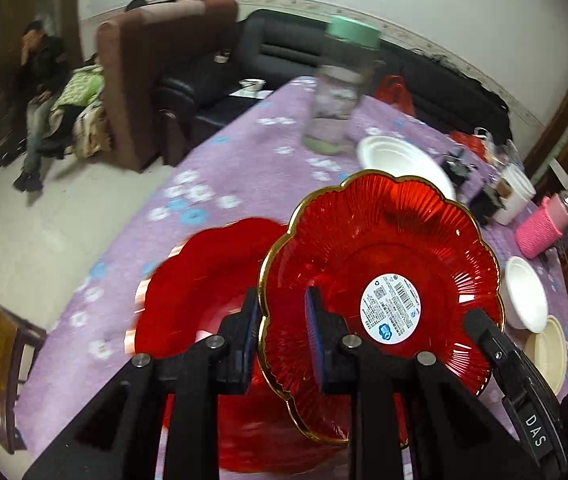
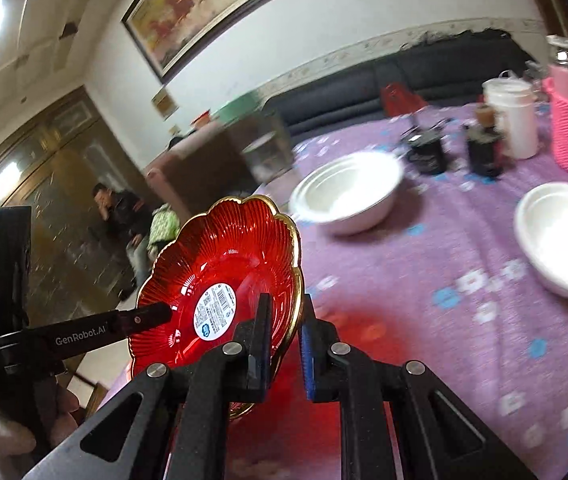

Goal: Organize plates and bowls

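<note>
Red ribbed glass with a gold scalloped edge fills the space between both pairs of fingers: a flower-shaped red plate (image 1: 380,280) is held off the table, tilted, its white round label (image 1: 391,309) facing the cameras. The left gripper (image 1: 284,336) pinches the plate's rim, one blue-padded finger in front of the glass and the other behind it. The right gripper (image 2: 286,344) pinches the opposite part of the same rim (image 2: 296,240), its fingers drawn close with only the gold edge between them. In the left wrist view the right gripper's black finger shows against the plate's far edge; in the right wrist view the left gripper's black finger reaches the plate from the left.

Directly beneath and to the left of the left fingers lies a second red plate (image 1: 203,280), blurred, on the purple flowered tablecloth (image 1: 243,160). Beyond the fingertips stands a white bowl (image 1: 400,160), and farther out a clear jar with a green lid (image 1: 340,92). To the right of the fingers sit another white bowl (image 1: 524,296), a cream bowl (image 1: 548,352) just beside it, a white cup (image 1: 518,196) and a pink knitted bottle (image 1: 544,228). Past the table's far edge are a dark sofa (image 1: 284,44), a brown armchair (image 1: 155,72) and a seated person (image 1: 39,92).
</note>
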Available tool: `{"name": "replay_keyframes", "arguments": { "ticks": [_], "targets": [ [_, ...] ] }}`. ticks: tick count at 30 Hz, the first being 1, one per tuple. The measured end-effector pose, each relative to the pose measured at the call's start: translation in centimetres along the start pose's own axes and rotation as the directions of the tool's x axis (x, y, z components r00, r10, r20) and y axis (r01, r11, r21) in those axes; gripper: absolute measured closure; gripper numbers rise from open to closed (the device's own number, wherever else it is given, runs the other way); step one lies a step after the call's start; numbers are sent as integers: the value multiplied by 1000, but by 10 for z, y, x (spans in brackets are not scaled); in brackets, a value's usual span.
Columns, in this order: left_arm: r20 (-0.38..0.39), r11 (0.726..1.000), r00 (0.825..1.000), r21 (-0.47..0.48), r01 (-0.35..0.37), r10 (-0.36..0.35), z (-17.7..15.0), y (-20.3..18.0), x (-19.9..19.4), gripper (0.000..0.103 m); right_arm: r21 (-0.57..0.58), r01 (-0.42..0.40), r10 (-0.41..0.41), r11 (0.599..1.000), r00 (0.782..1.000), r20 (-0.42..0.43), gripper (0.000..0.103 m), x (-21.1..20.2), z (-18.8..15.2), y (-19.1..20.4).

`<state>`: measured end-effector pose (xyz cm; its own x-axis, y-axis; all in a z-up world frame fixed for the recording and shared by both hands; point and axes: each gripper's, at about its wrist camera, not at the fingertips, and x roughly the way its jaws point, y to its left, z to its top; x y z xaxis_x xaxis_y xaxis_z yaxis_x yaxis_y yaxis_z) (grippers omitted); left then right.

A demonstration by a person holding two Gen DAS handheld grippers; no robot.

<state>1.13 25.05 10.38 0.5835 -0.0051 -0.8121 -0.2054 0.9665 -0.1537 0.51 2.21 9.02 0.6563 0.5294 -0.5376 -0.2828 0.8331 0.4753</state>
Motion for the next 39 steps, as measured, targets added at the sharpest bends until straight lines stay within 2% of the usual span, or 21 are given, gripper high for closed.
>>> {"name": "replay_keyframes", "arguments": {
  "ticks": [6, 11, 12, 13, 15, 17, 20, 25, 27, 31, 35, 37, 39],
  "targets": [
    [-72, 996, 997, -86, -19, 13, -15, 52, 19, 81, -43, 19, -24, 999, 993, -116, 89, 41, -19, 28],
    [-120, 995, 993, -99, -26, 14, -22, 65, 41, 81, -48, 49, -57, 998, 981, -185, 89, 67, -30, 28],
    [-107, 996, 994, -90, -29, 19, -23, 64, 42, 80, -39, 52, -59, 998, 978, -198, 88, 72, -32, 26],
    [-84, 997, 996, -70, -37, 31, -22, 61, 39, 78, -36, 54, -60, 998, 979, -193, 88, 72, -33, 26],
    [-84, 998, 996, -58, -35, 31, -22, 56, 40, 65, -34, 50, -56, 998, 977, -206, 86, 73, -31, 28],
    [-86, 998, 996, -53, -35, 31, -23, 54, 40, 61, -40, 59, -67, 997, 973, -220, 86, 73, -31, 29],
    [-79, 998, 996, -49, -36, 32, -23, 54, 42, 59, -38, 58, -65, 998, 973, -220, 86, 73, -30, 28],
    [-63, 994, 997, -109, 30, -37, -23, 63, 32, 56, -86, 87, -103, 992, 974, -200, 81, 74, -32, 34],
    [-31, 994, 999, -107, 32, -35, -22, 63, 21, 50, -143, 118, -144, 983, 971, -189, 75, 77, -35, 43],
    [41, 994, 999, -100, 33, -29, -22, 62, -7, 47, -289, 195, -249, 937, 955, -160, 69, 83, -41, 65],
    [120, 991, 992, -119, 54, -39, -26, 67, -38, 36, -351, 215, -268, 912, 957, -110, 62, 79, -41, 75],
    [140, 992, 990, -117, 53, -36, -27, 67, -46, 35, -366, 213, -261, 906, 961, -87, 52, 73, -40, 77],
    [147, 992, 988, -111, 59, -42, -29, 66, -51, 35, -375, 216, -256, 902, 965, -61, 35, 67, -39, 78]
  ]
}}
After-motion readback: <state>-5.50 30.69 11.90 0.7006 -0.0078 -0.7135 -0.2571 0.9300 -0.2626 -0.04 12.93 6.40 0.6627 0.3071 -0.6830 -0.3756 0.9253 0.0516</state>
